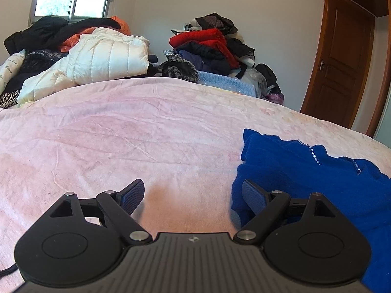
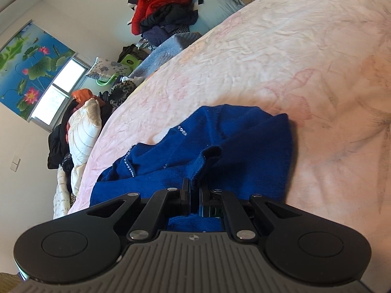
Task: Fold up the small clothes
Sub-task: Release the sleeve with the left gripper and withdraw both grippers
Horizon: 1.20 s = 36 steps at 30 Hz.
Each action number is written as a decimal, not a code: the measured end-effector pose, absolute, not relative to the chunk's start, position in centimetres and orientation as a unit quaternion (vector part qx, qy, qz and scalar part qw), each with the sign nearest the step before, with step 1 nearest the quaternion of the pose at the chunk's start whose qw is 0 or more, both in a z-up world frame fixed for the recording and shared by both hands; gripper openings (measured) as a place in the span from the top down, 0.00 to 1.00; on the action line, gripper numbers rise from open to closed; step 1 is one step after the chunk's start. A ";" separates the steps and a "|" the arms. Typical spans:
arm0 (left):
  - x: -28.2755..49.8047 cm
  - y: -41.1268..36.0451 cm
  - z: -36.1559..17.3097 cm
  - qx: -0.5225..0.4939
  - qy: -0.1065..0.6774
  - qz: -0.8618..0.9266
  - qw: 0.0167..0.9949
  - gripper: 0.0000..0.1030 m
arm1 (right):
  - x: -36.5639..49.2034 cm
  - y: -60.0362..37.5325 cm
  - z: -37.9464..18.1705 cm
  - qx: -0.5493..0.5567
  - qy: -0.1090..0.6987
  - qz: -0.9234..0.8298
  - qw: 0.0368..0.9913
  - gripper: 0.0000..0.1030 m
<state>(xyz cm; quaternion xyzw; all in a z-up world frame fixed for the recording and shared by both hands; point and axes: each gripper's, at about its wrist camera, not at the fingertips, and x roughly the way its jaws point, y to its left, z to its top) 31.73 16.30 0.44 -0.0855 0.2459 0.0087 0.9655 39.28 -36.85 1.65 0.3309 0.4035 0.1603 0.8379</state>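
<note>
A blue knitted sweater (image 1: 317, 178) with small rhinestones lies crumpled on the pink bedspread (image 1: 146, 134), at the right of the left wrist view. My left gripper (image 1: 193, 195) is open and empty, low over the bedspread, its right finger touching the sweater's left edge. In the right wrist view the sweater (image 2: 239, 141) lies bunched ahead. My right gripper (image 2: 194, 190) is shut on a raised fold of the sweater's edge, and blue cloth shows between the jaws.
Piles of clothes stand beyond the bed: a white puffer jacket (image 1: 105, 58) and dark garments at the back left, and a red and black heap (image 1: 212, 46) at the back middle. A wooden door (image 1: 342, 63) is at the right. The bedspread (image 2: 281, 48) stretches ahead.
</note>
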 end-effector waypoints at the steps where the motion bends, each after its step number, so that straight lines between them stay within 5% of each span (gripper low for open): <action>1: 31.8 16.3 0.5 -0.085 0.246 0.009 0.965 0.15 | 39.2 -36.9 1.5 0.332 0.403 0.160 0.838 0.91; 16: 32.5 15.9 0.4 -0.068 0.264 0.006 0.962 0.15 | 38.7 -37.9 -0.3 0.339 0.410 0.146 0.834 0.90; 25: 31.1 10.9 4.5 -0.030 0.201 -0.032 0.979 0.15 | 38.5 -38.0 -0.1 0.322 0.410 0.147 0.840 0.91; 36: 37.2 3.2 1.4 0.070 0.336 -0.036 0.938 0.15 | 38.8 -38.1 -0.5 0.308 0.423 0.141 0.840 0.94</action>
